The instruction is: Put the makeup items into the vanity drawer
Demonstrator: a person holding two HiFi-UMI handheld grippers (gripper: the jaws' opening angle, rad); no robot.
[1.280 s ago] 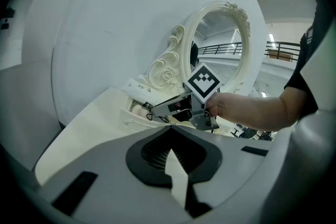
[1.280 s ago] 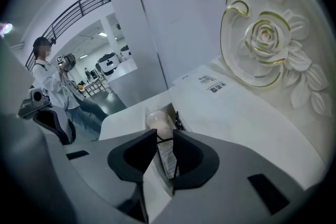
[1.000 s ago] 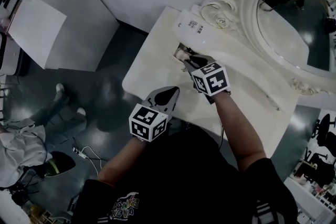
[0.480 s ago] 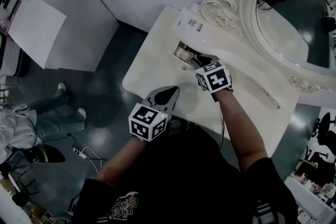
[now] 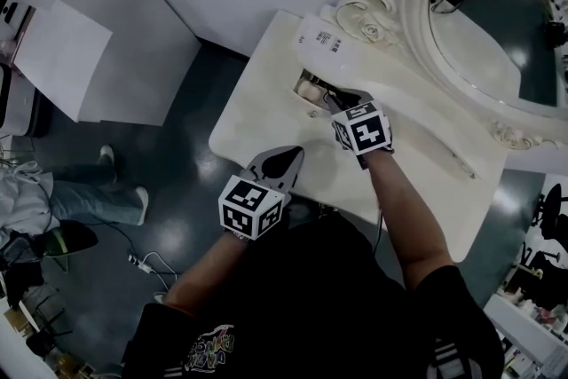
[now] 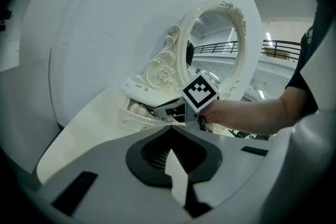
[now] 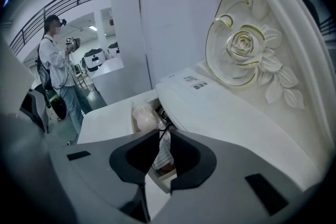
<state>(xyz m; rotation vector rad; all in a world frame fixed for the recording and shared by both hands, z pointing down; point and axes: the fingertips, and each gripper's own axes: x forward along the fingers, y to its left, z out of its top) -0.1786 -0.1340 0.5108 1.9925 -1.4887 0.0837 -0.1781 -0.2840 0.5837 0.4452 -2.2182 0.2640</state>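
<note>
Left gripper (image 5: 282, 159): jaws closed and empty, over the vanity's (image 5: 262, 106) near edge, well apart from the drawer.
Drawer (image 5: 307, 106): open, a pale puff (image 7: 144, 116) inside.
Right gripper (image 5: 331, 102): at the drawer's mouth, jaws nipped on a printed packet (image 7: 163, 150).
Packet: upright between the jaws, over the drawer.
Mirror (image 5: 479, 31): far right, carved frame.

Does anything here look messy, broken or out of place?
Nothing stands out. The drawer is open, a pale item inside, and the right gripper holds a packet over it; nothing looks spilled or damaged.
</note>
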